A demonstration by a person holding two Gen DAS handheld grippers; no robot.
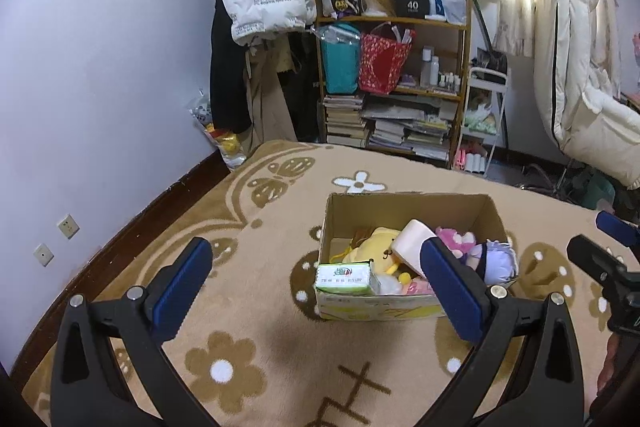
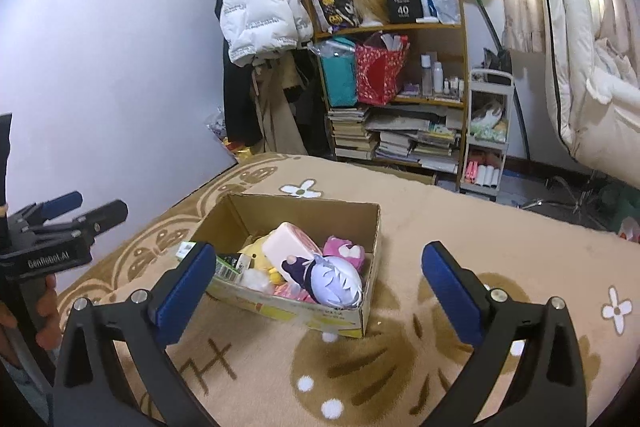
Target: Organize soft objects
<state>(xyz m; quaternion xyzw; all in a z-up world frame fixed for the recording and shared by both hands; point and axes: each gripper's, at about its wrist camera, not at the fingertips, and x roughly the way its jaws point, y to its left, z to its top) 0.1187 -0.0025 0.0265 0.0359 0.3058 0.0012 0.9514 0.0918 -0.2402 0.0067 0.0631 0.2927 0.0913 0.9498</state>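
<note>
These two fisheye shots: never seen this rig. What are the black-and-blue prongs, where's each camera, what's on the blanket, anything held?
No robot arm here: a person holds a two-finger gripper in each hand, each with a camera looking along its fingers. The prongs are those fingers. One picture looks out from the left gripper, the other from the right gripper; both are open and hold nothing. On the blanket stands a cardboard box with a yellow plush, a purple-haired doll, a pink plush and a tissue pack in it.
</note>
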